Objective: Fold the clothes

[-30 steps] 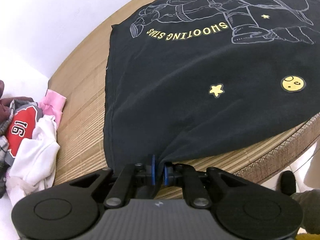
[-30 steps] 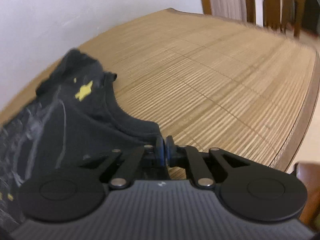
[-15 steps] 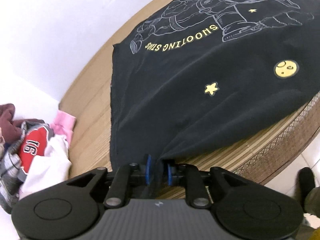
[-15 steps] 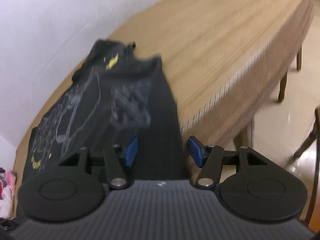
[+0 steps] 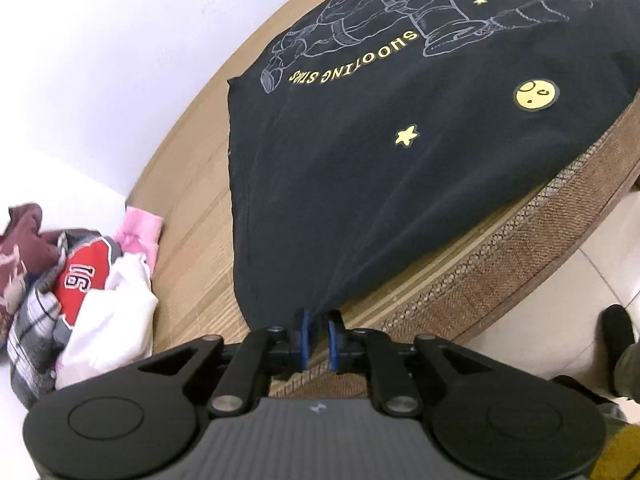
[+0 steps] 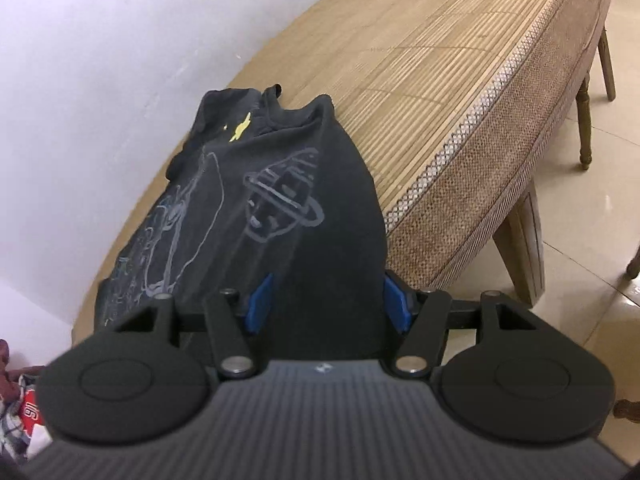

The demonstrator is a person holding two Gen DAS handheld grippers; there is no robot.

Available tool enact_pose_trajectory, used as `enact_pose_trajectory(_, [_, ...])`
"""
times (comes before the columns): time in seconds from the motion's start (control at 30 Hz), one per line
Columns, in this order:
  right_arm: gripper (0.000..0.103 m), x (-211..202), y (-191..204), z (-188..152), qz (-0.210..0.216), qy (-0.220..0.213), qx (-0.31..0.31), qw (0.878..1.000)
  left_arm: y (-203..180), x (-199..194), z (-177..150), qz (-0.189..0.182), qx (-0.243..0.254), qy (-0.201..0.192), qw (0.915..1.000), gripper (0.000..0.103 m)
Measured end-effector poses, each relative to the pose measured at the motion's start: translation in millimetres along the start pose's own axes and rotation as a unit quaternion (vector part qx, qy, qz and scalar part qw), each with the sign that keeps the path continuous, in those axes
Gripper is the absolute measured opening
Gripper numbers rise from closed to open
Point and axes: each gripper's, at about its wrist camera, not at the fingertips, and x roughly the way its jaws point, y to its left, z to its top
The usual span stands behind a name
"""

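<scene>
**Black shirt spread flat, both corners being let go**

At your far left a pile of unfolded clothes (image 5: 80, 280) waits on the bamboo mat (image 5: 192, 240), well apart from the work, so the folding area stays free. Next comes the black T-shirt (image 5: 400, 160), laid print-up across the table (image 5: 560, 220) with its hem reaching the near edge; flat and front-up is a fair start for a fold.

Your left gripper (image 5: 318, 336) sits at the shirt's near corner. Its jaws are opening and stand only narrowly apart, with a tuck of hem between them; whether the blue pads (image 5: 303, 334) press the cloth is hard to tell from this angle, though they seem to have just cleared it.

Further right, your right gripper (image 6: 326, 300) has its jaws spread wide and opening a little more. The shirt's other end (image 6: 328, 248) drapes between them over the table edge, touching neither pad clearly, so nothing is pinched there. The collar (image 6: 276, 112) lies at the far end, toward the wall
</scene>
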Motion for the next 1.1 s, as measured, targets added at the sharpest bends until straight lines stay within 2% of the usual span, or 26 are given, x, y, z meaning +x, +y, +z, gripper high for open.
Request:
enact_pose_trajectory(0.1, [0.074, -1, -5, -9, 0.022, -0.009, 0.002, 1.000, 0, 8, 3, 0.006, 0.007, 0.001, 1.0000, 0.024])
enact_pose_trajectory(0.2, [0.074, -6, -9, -15, 0.041, -0.010, 0.000, 0.999, -2, 11, 5, 0.017, 0.014, -0.006, 0.9997, 0.026])
enact_pose_trajectory(0.23, [0.074, -8, -9, -17, 0.046, -0.011, -0.003, 0.999, -2, 12, 5, 0.020, 0.015, -0.005, 0.9997, 0.024])
enact_pose_trajectory(0.27, [0.074, -9, -9, -18, 0.047, -0.013, -0.014, 0.999, -1, 13, 6, 0.019, 0.013, -0.002, 0.9997, 0.015])
enact_pose_trajectory(0.33, [0.074, -10, -9, -20, 0.047, -0.015, -0.039, 0.998, 3, 16, 6, 0.005, 0.004, 0.012, 0.9999, 0.009])
enact_pose_trajectory(0.5, [0.076, -1, -12, -29, 0.018, -0.024, -0.093, 0.995, 7, 17, 7, 0.002, 0.010, 0.022, 0.9997, 0.009])
enact_pose_trajectory(0.57, [0.076, 0, -19, -31, 0.034, -0.030, -0.075, 0.996, 5, 17, 8, 0.004, 0.014, 0.017, 0.9998, 0.009])
enact_pose_trajectory(0.6, [0.072, 1, -22, -30, 0.042, -0.030, -0.061, 0.997, 4, 17, 8, 0.005, 0.015, 0.014, 0.9998, 0.009])
enact_pose_trajectory(0.67, [0.052, -1, -29, -29, 0.062, -0.026, -0.041, 0.997, 2, 16, 9, 0.009, 0.015, 0.006, 0.9998, 0.005])
enact_pose_trajectory(0.7, [0.025, -3, -32, -27, 0.080, -0.018, -0.028, 0.996, 3, 14, 9, 0.013, 0.010, -0.003, 0.9999, 0.004])
enact_pose_trajectory(0.73, [0.009, -6, -33, -25, 0.092, -0.012, -0.016, 0.996, 3, 12, 10, 0.018, 0.005, -0.011, 0.9998, 0.003])
enact_pose_trajectory(0.9, [0.008, -41, -24, -14, 0.146, -0.043, 0.026, 0.988, 21, -7, 11, 0.007, -0.050, -0.047, 0.9976, 0.002])
enact_pose_trajectory(1.0, [0.008, -59, -16, -3, 0.178, -0.067, 0.060, 0.980, 36, -13, 13, -0.012, -0.106, -0.049, 0.9931, 0.002])
enact_pose_trajectory(1.1, [0.008, -61, -3, 9, 0.189, -0.069, 0.060, 0.978, 50, -12, 16, -0.033, -0.155, -0.043, 0.9865, 0.002])
